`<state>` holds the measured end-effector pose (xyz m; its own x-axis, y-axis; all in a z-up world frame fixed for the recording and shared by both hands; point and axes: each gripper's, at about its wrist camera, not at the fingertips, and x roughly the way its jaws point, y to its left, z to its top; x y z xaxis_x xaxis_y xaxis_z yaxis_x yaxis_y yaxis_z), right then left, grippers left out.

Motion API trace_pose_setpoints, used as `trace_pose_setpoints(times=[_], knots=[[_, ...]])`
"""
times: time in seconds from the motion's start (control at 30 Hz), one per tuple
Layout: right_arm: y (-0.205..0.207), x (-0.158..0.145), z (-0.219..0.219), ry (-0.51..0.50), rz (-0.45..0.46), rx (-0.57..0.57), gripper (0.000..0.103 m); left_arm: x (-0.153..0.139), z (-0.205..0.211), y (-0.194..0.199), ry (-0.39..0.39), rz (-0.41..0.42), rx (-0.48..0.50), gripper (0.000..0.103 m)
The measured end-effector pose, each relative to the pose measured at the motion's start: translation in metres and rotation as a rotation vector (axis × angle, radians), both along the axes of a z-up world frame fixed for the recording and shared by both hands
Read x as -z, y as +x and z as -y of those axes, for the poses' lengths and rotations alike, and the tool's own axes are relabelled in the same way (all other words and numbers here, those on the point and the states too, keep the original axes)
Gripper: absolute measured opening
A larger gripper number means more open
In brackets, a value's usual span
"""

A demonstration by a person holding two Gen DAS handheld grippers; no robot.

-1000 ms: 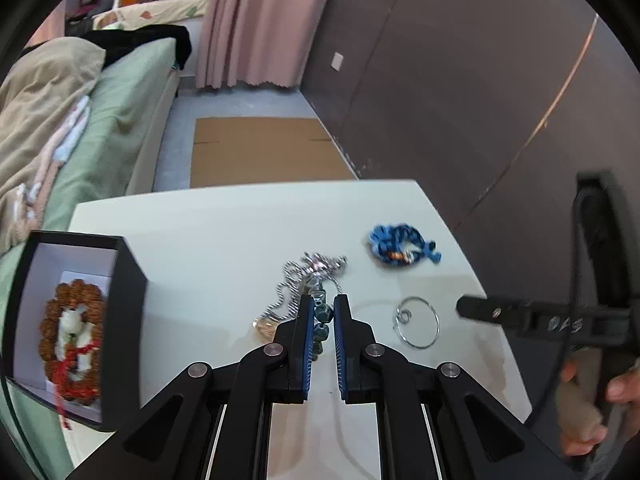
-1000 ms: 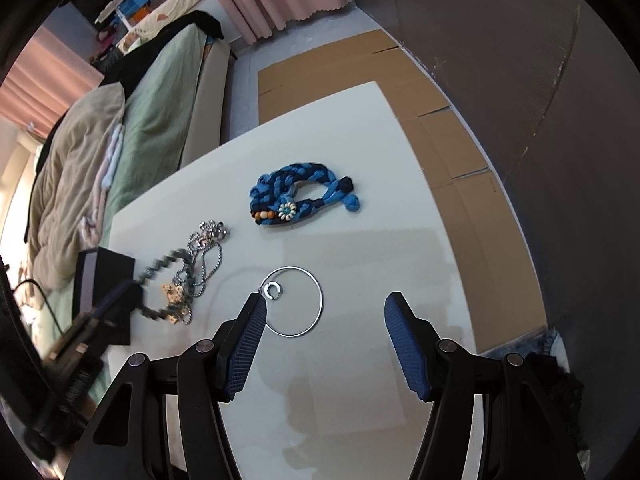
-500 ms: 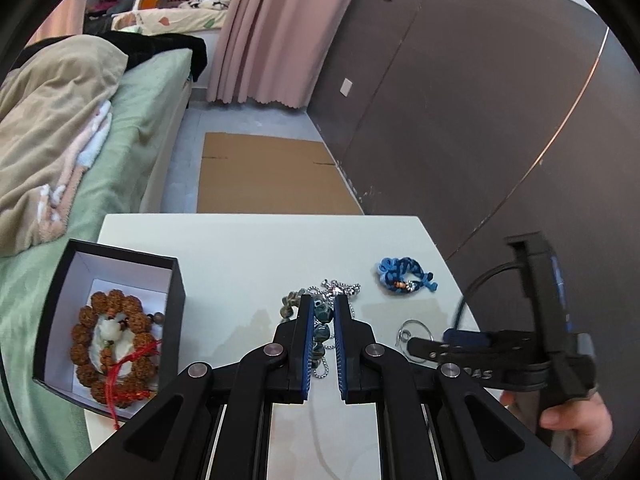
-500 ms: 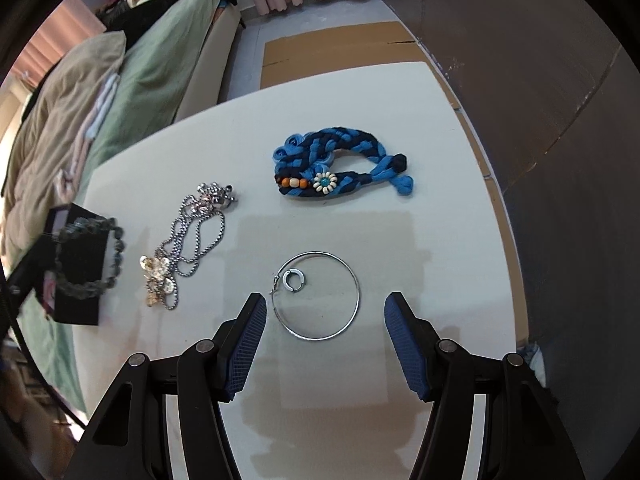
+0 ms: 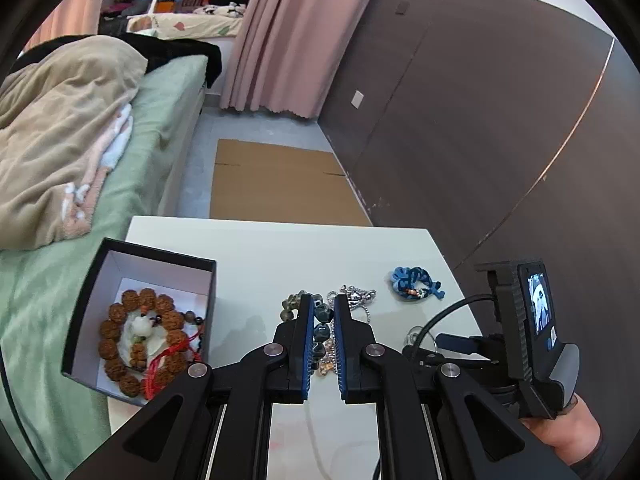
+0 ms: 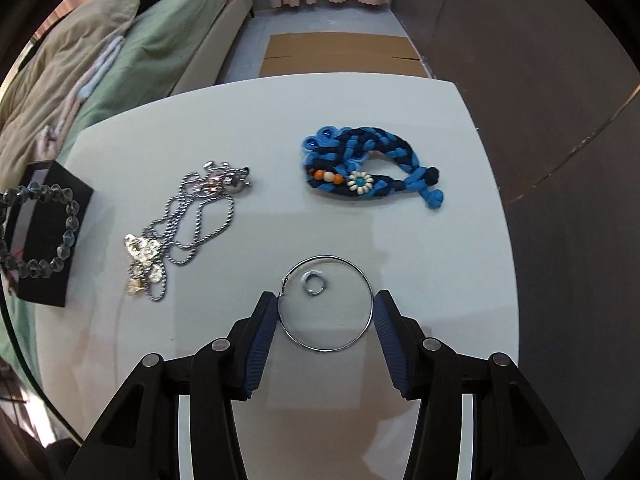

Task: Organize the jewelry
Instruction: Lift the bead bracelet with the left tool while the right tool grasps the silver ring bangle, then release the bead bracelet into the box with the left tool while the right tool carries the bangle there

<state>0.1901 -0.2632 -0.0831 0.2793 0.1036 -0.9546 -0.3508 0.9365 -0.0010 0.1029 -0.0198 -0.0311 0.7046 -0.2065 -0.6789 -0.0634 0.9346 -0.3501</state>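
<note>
My left gripper (image 5: 322,322) is shut on a dark grey-blue bead bracelet (image 5: 321,332), held above the white table (image 5: 256,256). The same bracelet (image 6: 66,236) hangs in front of the black box (image 6: 44,280) in the right wrist view. The box's wall (image 5: 92,280) surrounds a brown bead bracelet (image 5: 120,316) with a red cord. My right gripper (image 6: 325,312) points down over a thin silver hoop (image 6: 362,332), its jaws closing. The hoop lies flat between the pads, right at their faces. A small silver ring (image 6: 314,282) lies inside the hoop.
A blue braided bracelet (image 6: 360,168) lies at the far right of the table, and a silver chain necklace (image 6: 192,220) with gold charms lies to the left of the hoop. A bed with a green sheet (image 5: 160,120) borders the table's left side. Cardboard (image 5: 276,184) lies on the floor beyond.
The left gripper has risen with the bead bracelet and drawn back, towards the box. The right gripper came down over the hoop and its jaws narrowed around it.
</note>
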Motion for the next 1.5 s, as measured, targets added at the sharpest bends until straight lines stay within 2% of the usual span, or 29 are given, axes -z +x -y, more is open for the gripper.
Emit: trace_pose_setpoints(times=[0.27,0.4,0.7,0.87,0.9,0.97,1.03,1.1,1.3,1.5], knots=[[-0.013,-0.034,0.017,0.154,0.071,0.029,0.05,-0.017,-0.022,-0.02,-0.024,0.076,-0.052,0.01],[-0.02,-0.044,0.012,0.212,0.085,0.036,0.05,-0.022,-0.037,-0.027,-0.039,0.099,-0.087,0.01],[-0.024,-0.055,-0.017,0.294,0.111,0.001,0.05,-0.024,-0.063,-0.033,-0.033,0.109,-0.15,0.01],[-0.024,-0.056,-0.034,0.314,0.112,-0.014,0.05,-0.019,-0.077,-0.027,-0.036,0.047,-0.195,0.011],[-0.024,-0.055,-0.037,0.317,0.112,-0.018,0.05,-0.018,-0.081,-0.026,-0.052,0.033,-0.203,0.013],[-0.024,-0.056,-0.043,0.325,0.111,-0.022,0.05,-0.014,-0.089,-0.025,-0.091,0.002,-0.219,0.029],[-0.024,-0.056,-0.046,0.341,0.11,-0.025,0.05,-0.012,-0.096,-0.025,-0.117,-0.005,-0.24,0.067],[-0.024,-0.058,-0.05,0.352,0.108,-0.028,0.05,-0.015,-0.1,-0.029,-0.116,0.02,-0.275,0.078],[-0.027,-0.064,-0.063,0.406,0.117,-0.043,0.05,-0.016,-0.107,-0.032,-0.102,0.03,-0.298,0.081],[-0.03,-0.074,-0.083,0.53,0.104,-0.073,0.05,-0.018,-0.117,-0.038,-0.08,0.06,-0.342,0.081]])
